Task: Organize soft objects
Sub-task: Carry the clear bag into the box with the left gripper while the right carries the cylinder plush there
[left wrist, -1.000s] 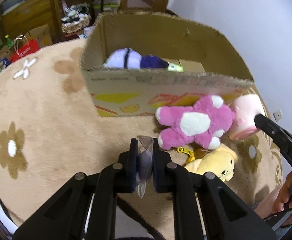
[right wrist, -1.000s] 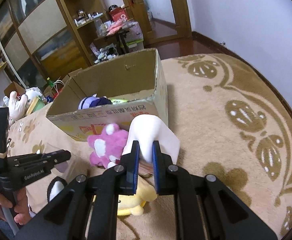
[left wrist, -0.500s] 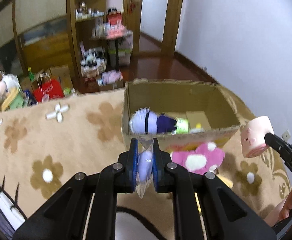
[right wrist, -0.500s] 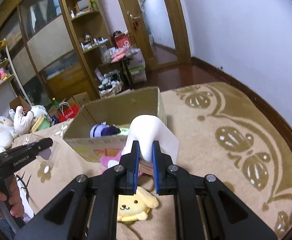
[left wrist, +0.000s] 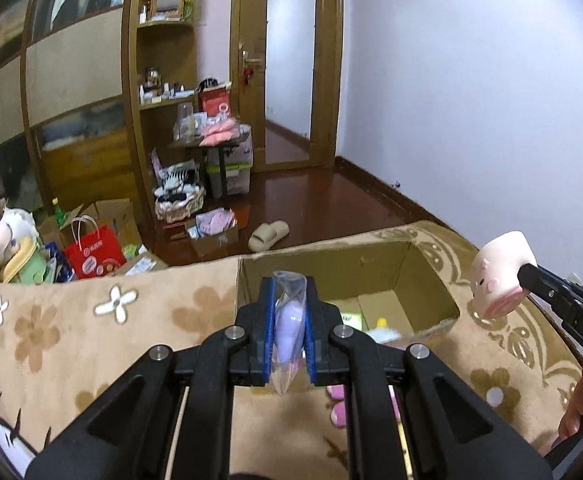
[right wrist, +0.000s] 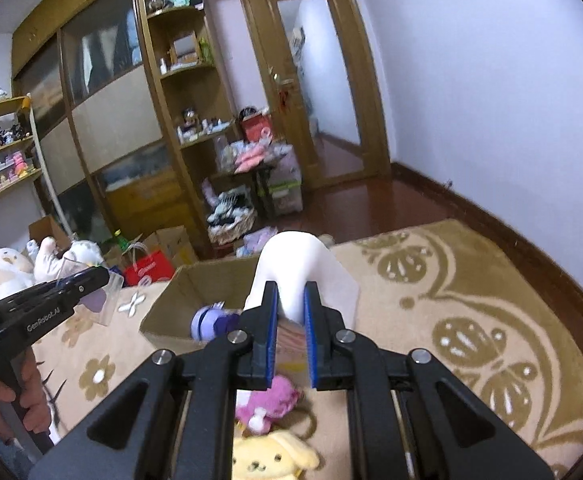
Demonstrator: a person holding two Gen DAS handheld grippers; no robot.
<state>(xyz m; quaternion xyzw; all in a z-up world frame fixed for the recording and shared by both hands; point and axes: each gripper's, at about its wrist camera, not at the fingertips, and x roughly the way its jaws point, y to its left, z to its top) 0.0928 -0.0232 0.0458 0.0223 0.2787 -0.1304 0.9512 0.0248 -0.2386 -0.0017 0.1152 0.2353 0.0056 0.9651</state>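
the left gripper (left wrist: 288,320) is pinching a bagged purple toy (left wrist: 289,322), jaws nearly closed on the slippery plastic. the right gripper (right wrist: 291,330) is squeezing a pink and white pig toy (right wrist: 296,268) by its base, jaws narrowly apart. both are hanging above the cardboard box (left wrist: 427,280), which is lying at 12 o'clock from the left gripper and at 10 o'clock from the right one. the bag may be sliding out of the pads. the pig may be bouncing off the rim, falling near the pink plush (right wrist: 269,402) and yellow dog (right wrist: 271,458) at 6 o'clock.
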